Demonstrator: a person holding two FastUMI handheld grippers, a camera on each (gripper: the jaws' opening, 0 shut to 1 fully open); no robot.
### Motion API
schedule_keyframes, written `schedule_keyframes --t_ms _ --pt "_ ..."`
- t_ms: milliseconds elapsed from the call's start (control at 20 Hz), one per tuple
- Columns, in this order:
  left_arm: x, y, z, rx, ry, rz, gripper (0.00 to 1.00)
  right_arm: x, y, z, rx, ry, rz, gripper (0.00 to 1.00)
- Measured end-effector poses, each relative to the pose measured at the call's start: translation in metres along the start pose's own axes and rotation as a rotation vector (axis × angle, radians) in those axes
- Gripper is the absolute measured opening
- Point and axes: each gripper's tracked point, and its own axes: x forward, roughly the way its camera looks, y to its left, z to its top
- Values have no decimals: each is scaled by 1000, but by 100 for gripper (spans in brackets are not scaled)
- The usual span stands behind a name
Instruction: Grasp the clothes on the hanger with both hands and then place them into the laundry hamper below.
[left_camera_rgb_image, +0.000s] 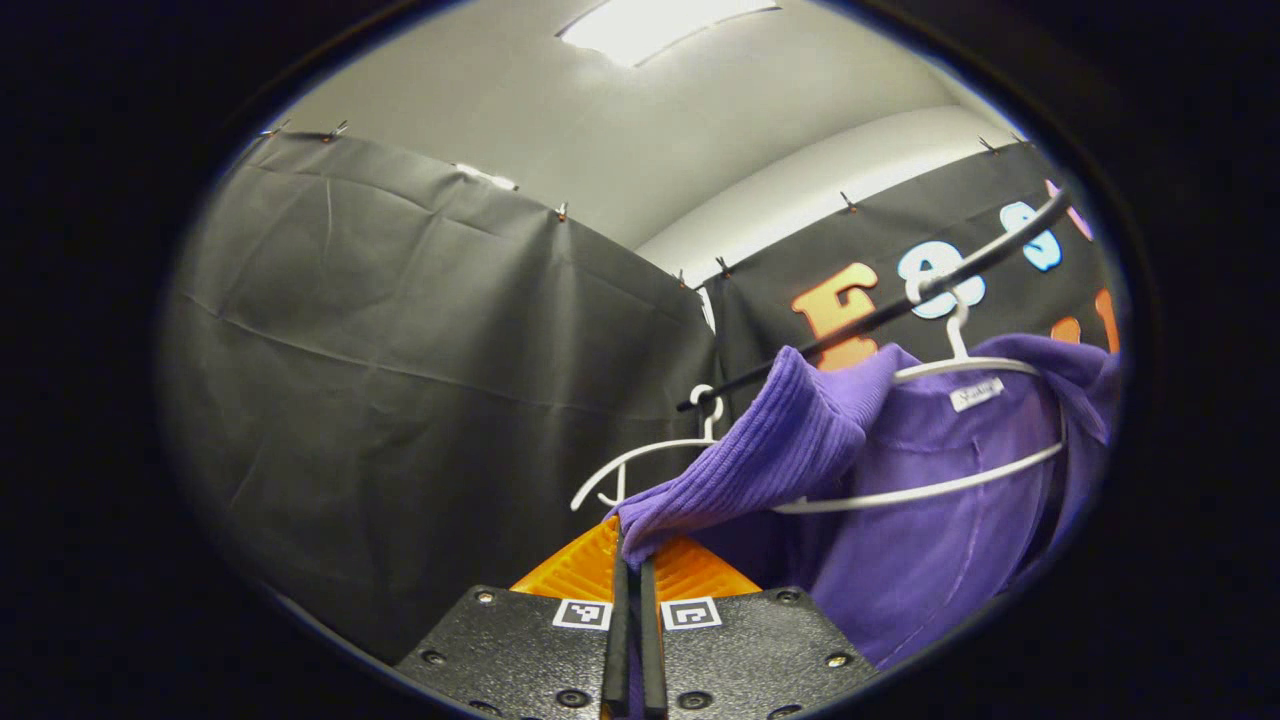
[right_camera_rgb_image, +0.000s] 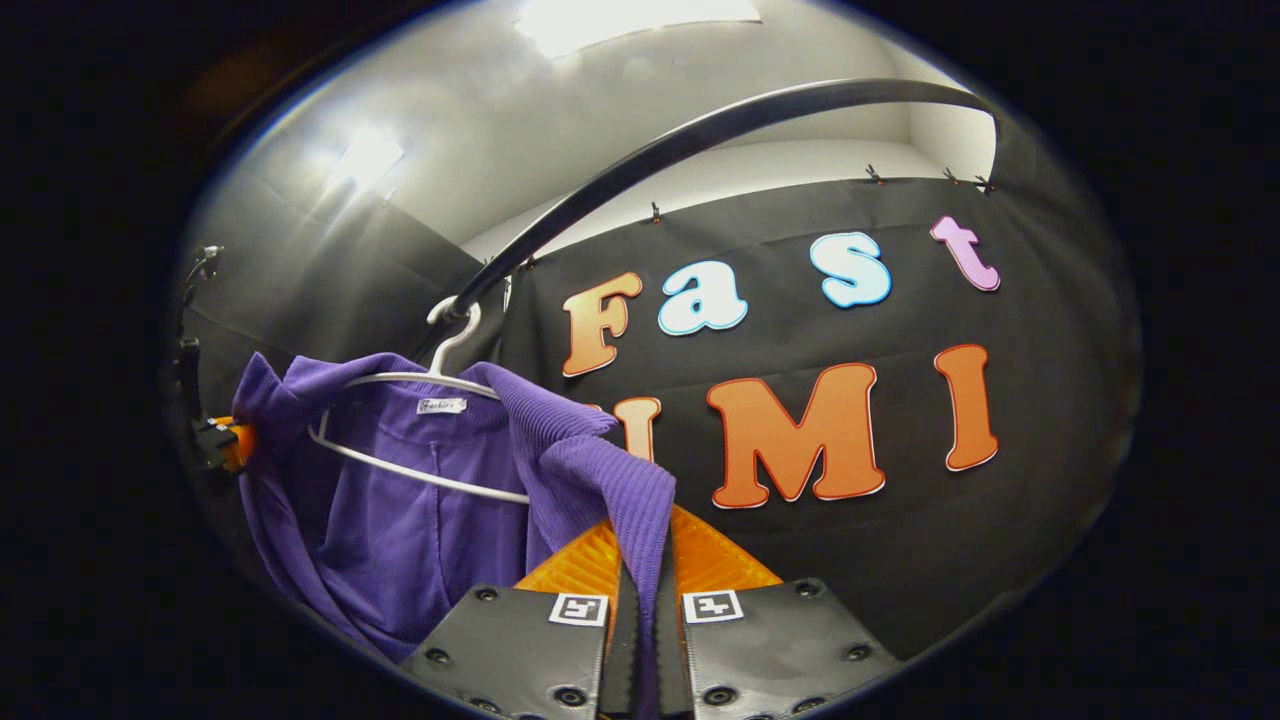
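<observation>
While pinching the ribbed purple collar at one shoulder, left gripper nearly closed, both fingers pressing the cloth. Same on the other side: right gripper narrow, clamped on the ribbed edge. Grasp step done by the look of it (both holds seem firm); lift-off next. Calls for raising both shoulders up and clear of the white hanger, then lowering toward the hamper. Purple garment draped on that hanger. Farther back, black rail carrying the hook, plus a spare empty hanger.
</observation>
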Motion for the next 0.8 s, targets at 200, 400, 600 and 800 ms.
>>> schedule_keyframes --t_ms 200,400,600,800 --pt "23 7 19 -53 -38 -9 7 6 -22 15 18 -33 -63 14" --pt "57 15 26 -47 -34 -35 5 11 -35 32 35 -55 -82 14" --pt "89 6 -4 -107 34 -52 5 33 -50 25 87 -21 -102 14" --pt "106 0 -38 -98 109 -64 2 49 -51 24 44 -26 -136 14"
